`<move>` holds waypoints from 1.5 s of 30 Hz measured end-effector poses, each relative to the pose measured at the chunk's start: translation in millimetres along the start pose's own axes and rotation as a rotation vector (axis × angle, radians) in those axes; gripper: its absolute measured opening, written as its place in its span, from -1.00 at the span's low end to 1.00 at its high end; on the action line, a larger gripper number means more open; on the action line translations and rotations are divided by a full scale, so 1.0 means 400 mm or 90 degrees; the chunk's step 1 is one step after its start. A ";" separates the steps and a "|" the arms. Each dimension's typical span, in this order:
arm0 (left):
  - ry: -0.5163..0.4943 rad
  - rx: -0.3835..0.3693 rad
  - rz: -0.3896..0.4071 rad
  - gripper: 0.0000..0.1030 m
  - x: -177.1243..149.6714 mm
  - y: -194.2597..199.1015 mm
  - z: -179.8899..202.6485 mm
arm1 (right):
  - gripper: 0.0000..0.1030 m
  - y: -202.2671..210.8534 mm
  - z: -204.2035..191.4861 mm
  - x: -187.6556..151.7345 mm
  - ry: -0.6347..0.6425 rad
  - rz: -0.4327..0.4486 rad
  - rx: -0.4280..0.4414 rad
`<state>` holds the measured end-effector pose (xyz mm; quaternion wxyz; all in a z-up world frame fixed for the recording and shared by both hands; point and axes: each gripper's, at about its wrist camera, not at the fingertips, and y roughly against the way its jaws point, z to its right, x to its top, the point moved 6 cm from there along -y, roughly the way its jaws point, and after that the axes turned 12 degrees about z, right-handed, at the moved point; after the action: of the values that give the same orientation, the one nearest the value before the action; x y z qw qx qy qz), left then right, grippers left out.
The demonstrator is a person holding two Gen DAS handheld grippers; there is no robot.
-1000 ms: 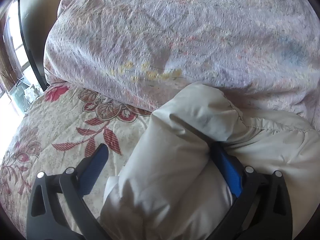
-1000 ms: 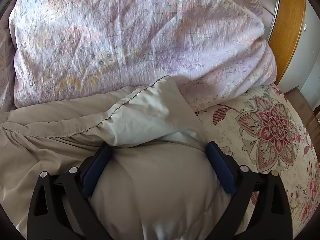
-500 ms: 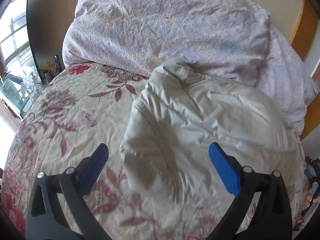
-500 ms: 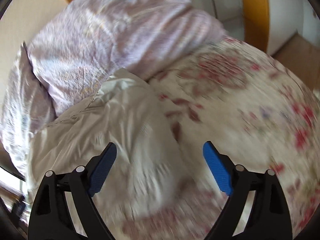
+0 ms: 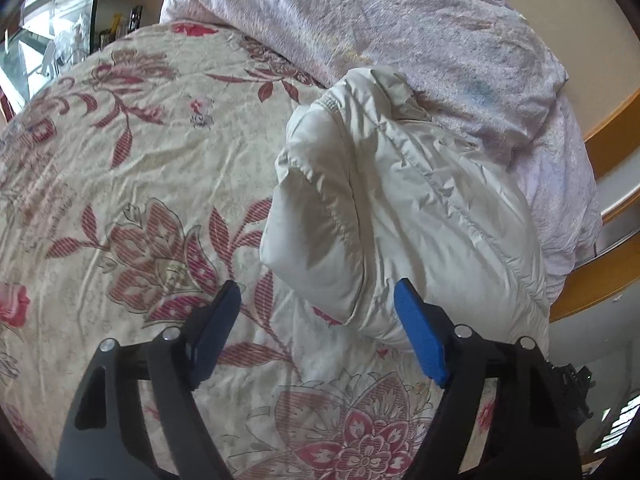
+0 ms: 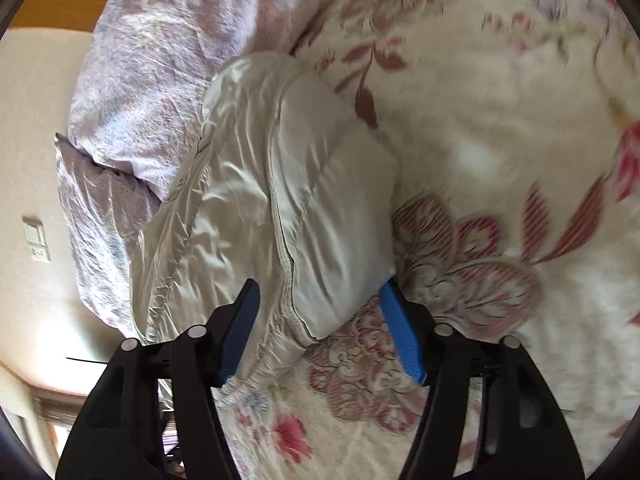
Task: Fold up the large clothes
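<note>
Left wrist view
- Left gripper [image 5: 316,308]: black frame, blue pads, jaws partly apart and closing; the near lower corner of the jacket lies between them; the right pad sits just beside the fabric, the left pad stands clear of it over the bedspread; nothing gripped
- Padded jacket [image 5: 400,208]: off-white, quilted, folded into a thick bundle; lies on the bed, right of centre, its far end against the duvet
- Duvet [image 5: 400,36]: pale lilac, crumpled, heaped along the far side
- Bedspread [image 5: 140,160]: cream with red flowers and leaves, covers the bed to the left and near side
- Wooden bed frame [image 5: 608,120]: orange-brown, far right edge

Right wrist view
- Right gripper [image 6: 318,308]: same make, jaws partly apart and closing; the near end of the jacket [image 6: 280,200] sits between the pads, which are close to the fabric on both sides; firm pinch cannot be told
- Duvet [image 6: 160,80] at left and far; bedspread [image 6: 500,160] at right, blurred
- Wall switch plate [image 6: 36,240] at far left
</note>
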<state>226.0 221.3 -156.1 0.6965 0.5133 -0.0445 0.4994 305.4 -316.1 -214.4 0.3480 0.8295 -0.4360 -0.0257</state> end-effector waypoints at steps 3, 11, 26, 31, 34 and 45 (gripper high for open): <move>0.047 -0.015 -0.015 0.19 -0.008 -0.036 0.001 | 0.14 -0.001 -0.003 0.002 -0.005 0.019 0.009; 0.177 -0.075 0.013 -0.49 -0.005 -0.065 -0.011 | -0.43 -0.003 0.018 0.010 -0.051 0.050 0.083; 0.138 -0.101 0.063 -0.68 0.005 0.097 -0.056 | -0.64 0.101 -0.049 -0.060 0.022 0.026 0.135; 0.128 -0.096 0.066 -0.67 -0.073 0.215 -0.147 | -0.65 0.177 -0.025 -0.166 0.083 -0.029 0.143; 0.150 -0.099 0.055 -0.67 -0.134 0.278 -0.207 | -0.65 0.217 0.009 -0.227 0.108 -0.050 0.136; 0.084 -0.014 0.089 0.28 -0.172 0.321 -0.238 | -0.25 0.275 -0.027 -0.263 0.281 0.021 -0.020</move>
<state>53.7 245.4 -154.2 0.6670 0.4674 -0.0401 0.5789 166.5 -273.4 -167.7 0.4482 0.8022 -0.3623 0.1559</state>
